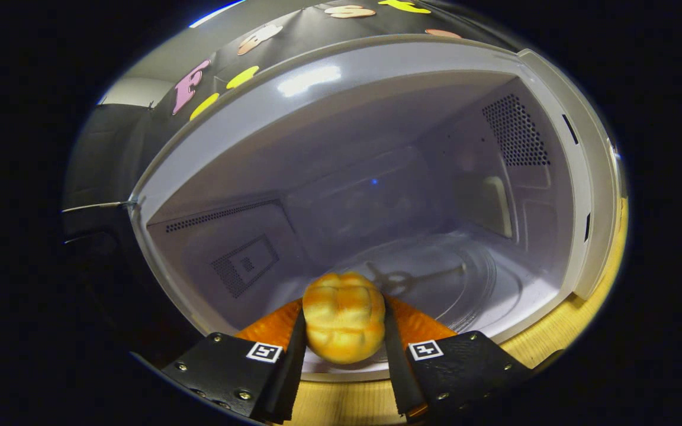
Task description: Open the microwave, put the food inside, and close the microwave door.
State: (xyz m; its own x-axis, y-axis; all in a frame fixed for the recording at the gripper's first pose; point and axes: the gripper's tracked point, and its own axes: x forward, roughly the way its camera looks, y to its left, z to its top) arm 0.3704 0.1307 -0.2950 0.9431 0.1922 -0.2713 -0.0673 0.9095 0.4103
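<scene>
Bread roll (344, 316), golden and lumpy, sits clamped in the tongs (344, 331), both fingers pressing its sides. It hangs at the mouth of the open microwave (293, 83), just over the front lip of the cavity, with the glass turntable (483, 278) beyond and below it. The door (95, 177) is swung wide on the left side, dark and seen edge-on.

By my judgement the opening step is done and the middle step is in hand: the food is being carried in but is not yet set down. The next move calls for pushing further in over the turntable, lowering until the roll rests on the glass, then letting the fingers part and drawing straight back without dragging the roll along. After that the door has to be swung to.

Microwave stands on a wooden worktop (560, 331). No brand or readable writing is visible on the oven; the fingers carry small square coded markers only.
</scene>
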